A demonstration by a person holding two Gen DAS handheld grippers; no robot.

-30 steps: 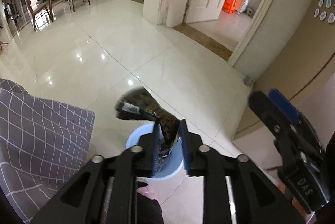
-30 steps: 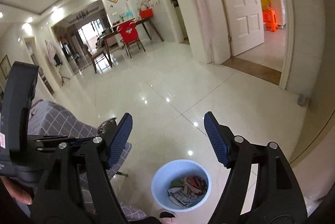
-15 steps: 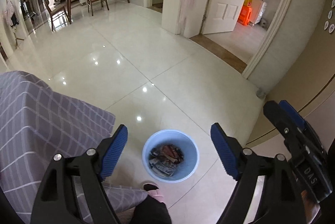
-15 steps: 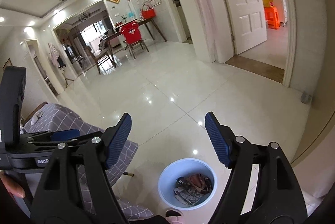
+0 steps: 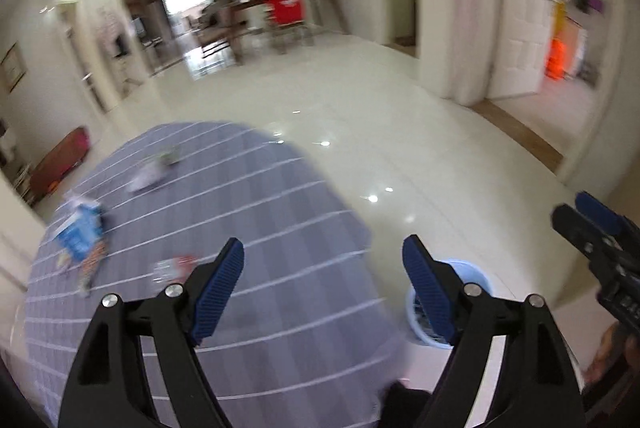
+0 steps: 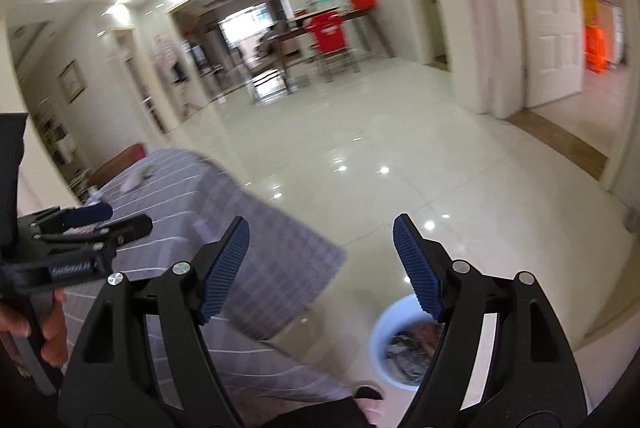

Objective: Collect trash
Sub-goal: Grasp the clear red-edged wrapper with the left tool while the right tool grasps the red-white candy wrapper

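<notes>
Both tongs stand wide open with nothing between their blue pads: the left tongs [image 5: 322, 268] point down over the edge of the table, and the right tongs [image 6: 320, 258] point out over the floor beside it. Each shows at the side of the other's view, the right one at the right edge of the left view, the left one at the left edge of the right view, where a hand [image 6: 48, 328] grips its handle.

Glossy white floor tiles [image 5: 400, 132] fill most of both views and run back to a dining table with a red-backed chair [image 5: 286, 6] far off. A white door [image 6: 552, 28] stands open on the right.

Next in size is the table, covered with a grey cloth with white lines [image 5: 240, 212]. It lies under and to the left of the left tongs.

On the floor just past the table's corner stands the pale blue bin [image 5: 468, 268], partly hidden behind the right finger of each pair of tongs. Crumpled wrappers [image 6: 412, 348] lie inside it.

Trash on the cloth is blurred: a blue and white packet [image 5: 80, 228] near the left edge, a small red and white scrap [image 5: 174, 266] just beside the left tongs' left finger, and a pale crumpled piece [image 5: 150, 176] farther back.
</notes>
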